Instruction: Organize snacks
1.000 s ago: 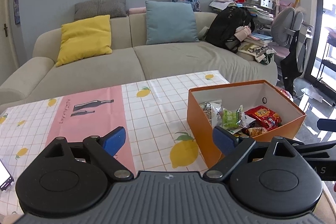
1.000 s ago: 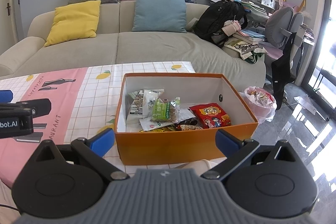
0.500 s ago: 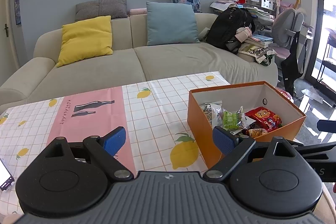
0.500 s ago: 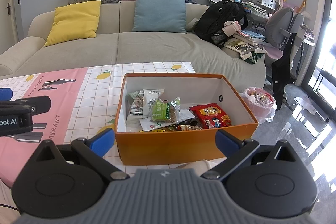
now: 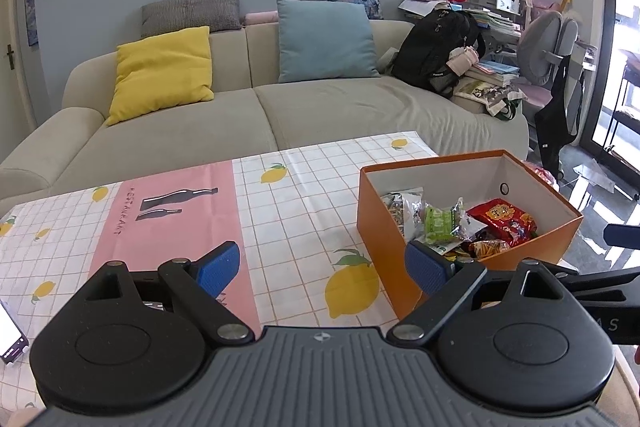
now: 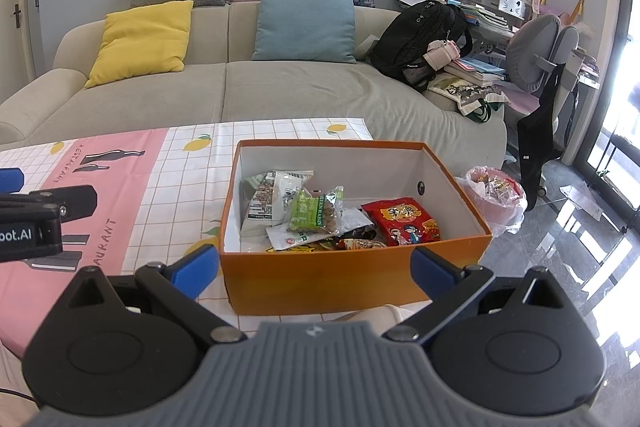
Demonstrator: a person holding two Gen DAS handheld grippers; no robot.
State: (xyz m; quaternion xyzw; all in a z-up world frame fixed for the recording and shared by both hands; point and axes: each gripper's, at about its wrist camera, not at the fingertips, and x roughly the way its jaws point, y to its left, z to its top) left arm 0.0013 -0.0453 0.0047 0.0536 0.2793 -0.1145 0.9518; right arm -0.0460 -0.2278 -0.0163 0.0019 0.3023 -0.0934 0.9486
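Note:
An orange box [image 6: 352, 281] stands on the table at its right end and shows in the left wrist view too [image 5: 378, 223]. It holds several snack packets: a red one [image 6: 404, 221], a green raisin bag [image 6: 316, 213] and white ones [image 6: 280, 193]. My right gripper [image 6: 314, 271] is open and empty, just in front of the box's near wall. My left gripper [image 5: 326, 263] is open and empty above the tablecloth, left of the box.
A checked lemon tablecloth with a pink panel [image 5: 168, 227] covers the table. A sofa [image 5: 256, 115] with cushions and a black backpack [image 5: 436, 51] lies behind. A pink-lined bin [image 6: 494, 197] stands right of the table. A phone [image 5: 10, 337] lies at the left edge.
Both grippers have stayed open and empty. The left view has shifted very slightly; the box and snacks have not moved.

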